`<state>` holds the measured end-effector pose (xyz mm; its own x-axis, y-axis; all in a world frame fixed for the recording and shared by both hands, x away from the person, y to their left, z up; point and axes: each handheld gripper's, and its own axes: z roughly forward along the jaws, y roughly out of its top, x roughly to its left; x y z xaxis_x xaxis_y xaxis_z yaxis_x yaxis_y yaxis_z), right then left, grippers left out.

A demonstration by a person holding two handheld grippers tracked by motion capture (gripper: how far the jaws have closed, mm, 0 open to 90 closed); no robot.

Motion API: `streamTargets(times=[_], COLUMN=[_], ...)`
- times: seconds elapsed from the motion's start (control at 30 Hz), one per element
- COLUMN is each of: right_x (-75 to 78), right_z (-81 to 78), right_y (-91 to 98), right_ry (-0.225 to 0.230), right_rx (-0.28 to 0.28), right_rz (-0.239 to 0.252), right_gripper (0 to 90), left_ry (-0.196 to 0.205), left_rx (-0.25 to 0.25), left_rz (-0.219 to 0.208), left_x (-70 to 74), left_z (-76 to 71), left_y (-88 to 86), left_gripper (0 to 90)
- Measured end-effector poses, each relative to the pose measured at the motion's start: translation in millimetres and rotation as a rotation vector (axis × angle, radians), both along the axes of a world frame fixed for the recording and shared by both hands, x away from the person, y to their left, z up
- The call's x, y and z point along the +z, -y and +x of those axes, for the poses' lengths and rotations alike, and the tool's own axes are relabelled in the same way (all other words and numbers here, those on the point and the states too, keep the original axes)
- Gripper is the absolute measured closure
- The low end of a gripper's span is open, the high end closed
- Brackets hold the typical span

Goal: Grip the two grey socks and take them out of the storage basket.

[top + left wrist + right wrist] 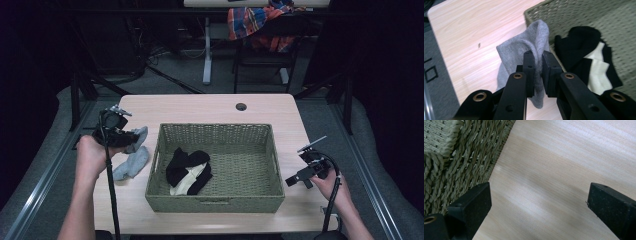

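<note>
From above, the left gripper (pixel 131 137) pinches a grey sock (pixel 131 159) left of the woven basket (pixel 215 202). Its own view adds black-and-cream socks (pixel 589 62) inside. Beside the basket wall, the right gripper (pixel 539 202) gapes over bare table (pixel 554 170).

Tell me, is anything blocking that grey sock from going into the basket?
Only the basket near wall lies between; the grey sock, pinched in the left tool, must clear its rim. Inside, black and cream socks leave space.
</note>
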<state>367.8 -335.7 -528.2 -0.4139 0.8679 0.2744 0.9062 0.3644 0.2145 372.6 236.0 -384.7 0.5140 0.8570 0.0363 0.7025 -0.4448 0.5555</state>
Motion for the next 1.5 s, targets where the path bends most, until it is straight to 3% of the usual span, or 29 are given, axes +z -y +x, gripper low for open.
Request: streamTargets(times=[0.73,1.33,1.4,1.47,1.5], right_x=[0.3,0.3,-2.1,1.3,0.3], right_z=[-0.1,0.0,-1.6,0.9,0.3], right_y=[0.1,0.0,-1.7,0.8,0.0], right_ry=[0.000,0.001,0.020,-0.010,-0.002], right_rx=[0.002,0.003,-0.031,0.022,0.006], right_rz=[-0.001,0.000,0.022,-0.012,-0.002], right_gripper=[5.2,5.2,5.2,5.2,5.2], left_ry=[-0.106,-0.200,-0.210,-0.215,-0.227], left_rx=[0.108,0.125,0.129,0.135,0.138], left_rz=[0.011,0.040,0.042,0.040,0.047], left_x=[-41.2,-80.2,-85.5,-90.4,-94.8], left_z=[20.3,34.1,35.7,37.1,38.5], left_y=[-30.8,-30.0,-30.2,-30.7,-31.4], left_gripper=[82.4,82.4,82.3,82.4,82.4])
